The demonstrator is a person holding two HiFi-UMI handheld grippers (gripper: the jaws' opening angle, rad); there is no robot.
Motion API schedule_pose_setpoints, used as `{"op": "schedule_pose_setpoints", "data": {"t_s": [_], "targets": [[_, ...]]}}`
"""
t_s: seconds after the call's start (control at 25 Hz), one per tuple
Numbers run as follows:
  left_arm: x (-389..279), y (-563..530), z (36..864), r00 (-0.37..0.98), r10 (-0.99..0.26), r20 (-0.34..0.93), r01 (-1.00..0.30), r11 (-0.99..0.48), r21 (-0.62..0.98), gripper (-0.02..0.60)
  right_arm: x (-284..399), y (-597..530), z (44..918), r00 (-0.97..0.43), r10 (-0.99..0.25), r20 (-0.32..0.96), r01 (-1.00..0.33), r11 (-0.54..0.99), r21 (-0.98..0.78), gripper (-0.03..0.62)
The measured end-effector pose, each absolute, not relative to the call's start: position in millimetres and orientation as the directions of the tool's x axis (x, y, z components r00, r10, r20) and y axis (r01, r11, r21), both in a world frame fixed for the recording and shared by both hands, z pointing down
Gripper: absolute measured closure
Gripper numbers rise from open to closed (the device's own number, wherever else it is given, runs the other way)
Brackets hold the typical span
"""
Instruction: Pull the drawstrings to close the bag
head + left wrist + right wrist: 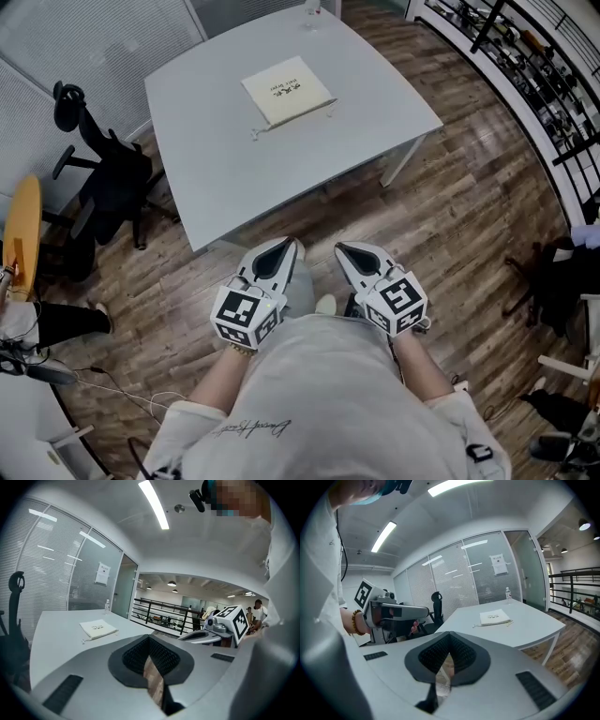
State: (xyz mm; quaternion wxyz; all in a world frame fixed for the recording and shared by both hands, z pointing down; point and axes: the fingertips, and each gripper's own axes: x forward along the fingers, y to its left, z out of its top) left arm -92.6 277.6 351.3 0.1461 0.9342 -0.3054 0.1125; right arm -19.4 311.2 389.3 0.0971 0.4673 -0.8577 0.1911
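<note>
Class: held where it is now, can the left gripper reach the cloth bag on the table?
Probably not yet. The left gripper is held near the person's body, short of the table, and the bag lies far across it. Nothing blocks the way; stepping forward should do.

On the table (216, 159) we find the bag (287, 91) toward the far side, with 1 bottle (107, 605) at the table's far edge beyond it. An office chair (103, 183) stands left of the table, a railing (525, 66) right of it. Short of the table's near edge we hold the left gripper (281, 247) beside the right gripper (350, 250).
</note>
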Motion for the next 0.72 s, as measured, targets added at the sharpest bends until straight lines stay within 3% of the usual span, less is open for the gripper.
{"op": "schedule_pose_setpoints", "data": {"t_s": [0.72], "targets": [[-45,106,363,0.843,-0.468,0.266,-0.527,-0.818,0.23,0.571,21,155,397,-0.478,-0.792,0.38,-0.879,0.426,-0.217,0.572]]}}
